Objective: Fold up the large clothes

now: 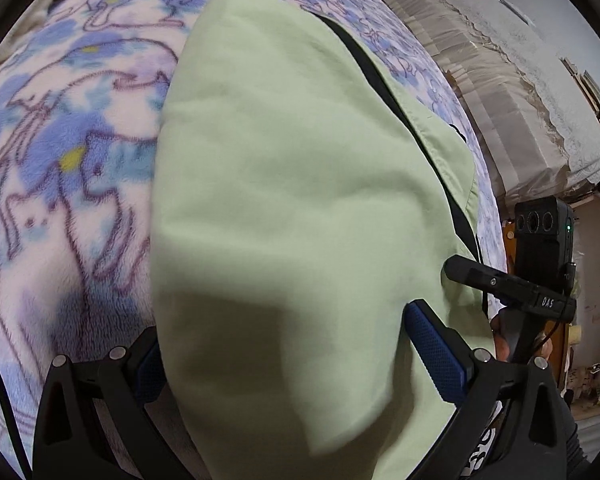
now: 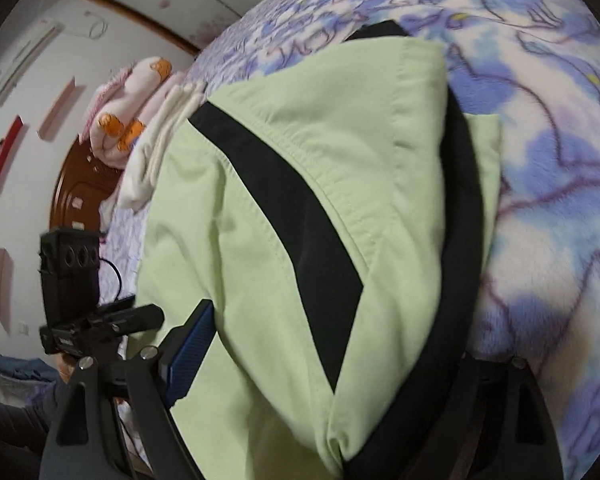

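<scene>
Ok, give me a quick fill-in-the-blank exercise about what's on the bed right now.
1. The garment between the grippers is light ____.
2. A diagonal stripe across the garment is coloured ____.
3. The garment lies on a fleece blanket printed mostly in ____ and white.
4. The inner pads of the left gripper's fingers are ____.

Missing words: green; black; blue; blue

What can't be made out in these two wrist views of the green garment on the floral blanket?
- Left wrist view: the left gripper left pad is covered by the green garment, so any grip is unclear.
- Right wrist view: the right gripper right finger is hidden under the garment's black trim.
- Both views: the garment's near end is cut off by the bottom edge.
- Right wrist view: the floral blanket is blurred.
</scene>
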Motion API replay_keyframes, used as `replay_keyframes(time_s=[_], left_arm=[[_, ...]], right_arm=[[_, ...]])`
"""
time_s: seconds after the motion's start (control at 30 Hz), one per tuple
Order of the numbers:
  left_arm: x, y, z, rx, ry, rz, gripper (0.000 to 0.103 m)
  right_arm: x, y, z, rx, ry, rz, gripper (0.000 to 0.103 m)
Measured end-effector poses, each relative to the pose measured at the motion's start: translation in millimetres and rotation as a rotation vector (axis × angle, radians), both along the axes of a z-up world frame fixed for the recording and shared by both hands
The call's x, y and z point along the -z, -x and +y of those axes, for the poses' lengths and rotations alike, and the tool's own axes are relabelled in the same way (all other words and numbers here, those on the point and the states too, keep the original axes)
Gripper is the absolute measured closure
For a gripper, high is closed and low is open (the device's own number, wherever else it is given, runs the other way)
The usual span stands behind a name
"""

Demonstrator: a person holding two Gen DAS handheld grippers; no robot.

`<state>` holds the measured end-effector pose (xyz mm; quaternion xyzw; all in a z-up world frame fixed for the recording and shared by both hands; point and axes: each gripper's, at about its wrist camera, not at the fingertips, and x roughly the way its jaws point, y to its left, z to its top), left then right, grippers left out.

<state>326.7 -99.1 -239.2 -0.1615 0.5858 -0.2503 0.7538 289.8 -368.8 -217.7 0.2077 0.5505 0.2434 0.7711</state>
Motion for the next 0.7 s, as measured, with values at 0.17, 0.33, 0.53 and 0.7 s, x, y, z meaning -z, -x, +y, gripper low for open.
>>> replay_keyframes(time_s=[0.17, 0.33, 0.53, 0.7], left_arm=[[0.6, -1.2, -2.3, 0.0, -0.02, -0.002, 0.0], [-1.2, -1.2, -9.1, 0.001, -0.052, -0.004, 0.0], [-20.9, 9.3, -15.4, -0.026, -0.097, -0.09, 0.04], [-56.3, 25.5, -7.0, -0.017, -0.11, -0.159, 0.073]], right_arm=[[2.9, 0.5, 0.3, 0.016, -0.011, 0.02, 0.016], [2.2, -3.6, 3.9, 0.037, 0.048, 0.019, 0.02], [-10.7, 10.9, 5.7, 0.106, 0.066, 0.014, 0.079], [-48.0, 34.3, 42.6, 0.132, 0.181, -0.063, 0.09]])
